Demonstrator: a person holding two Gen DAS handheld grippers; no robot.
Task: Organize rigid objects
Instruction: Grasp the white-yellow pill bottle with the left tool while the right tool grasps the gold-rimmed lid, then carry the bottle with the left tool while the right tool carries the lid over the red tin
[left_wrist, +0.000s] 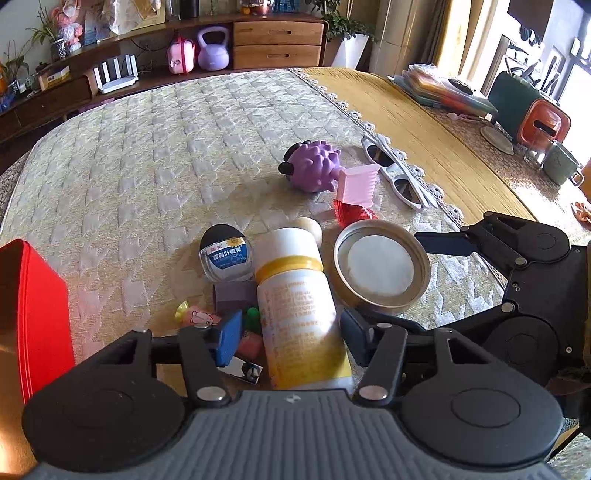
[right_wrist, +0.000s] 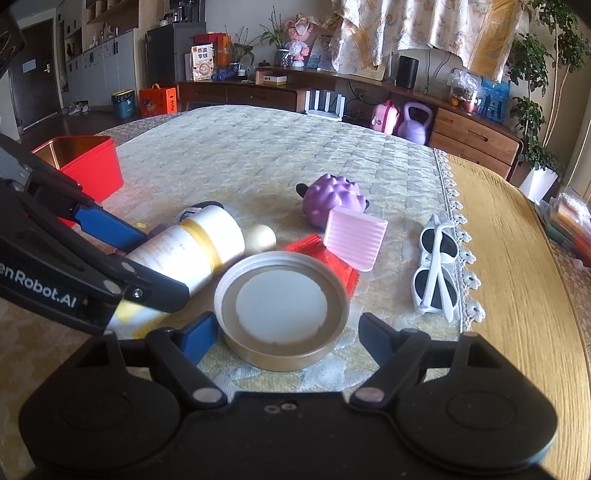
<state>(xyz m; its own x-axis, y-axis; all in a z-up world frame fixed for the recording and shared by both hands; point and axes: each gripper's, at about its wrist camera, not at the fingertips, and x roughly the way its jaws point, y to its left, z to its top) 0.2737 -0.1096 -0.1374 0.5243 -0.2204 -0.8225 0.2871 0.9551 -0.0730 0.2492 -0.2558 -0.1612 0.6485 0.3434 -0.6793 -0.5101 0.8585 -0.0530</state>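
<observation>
We see the left gripper (left_wrist: 290, 332) part open astride the lying bottle (left_wrist: 295, 306); pad contact is unclear. Our right gripper (right_wrist: 286, 334) stands wide around the gold lid (right_wrist: 282, 308), pads apart from it. The red box (right_wrist: 86, 166) sits far left.

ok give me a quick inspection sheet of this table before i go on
surface: quilted cloth on the table, yellow mat beside it
job's things: white bottle lying down; gold tin lid upturned; red box
clutter: purple spiky toy, pink ribbed piece, white sunglasses, small jar
grippers: left claw open astride the bottle; right claw open around the lid
cables: nothing seen on the table
surroundings: sideboard, purple kettlebell
</observation>
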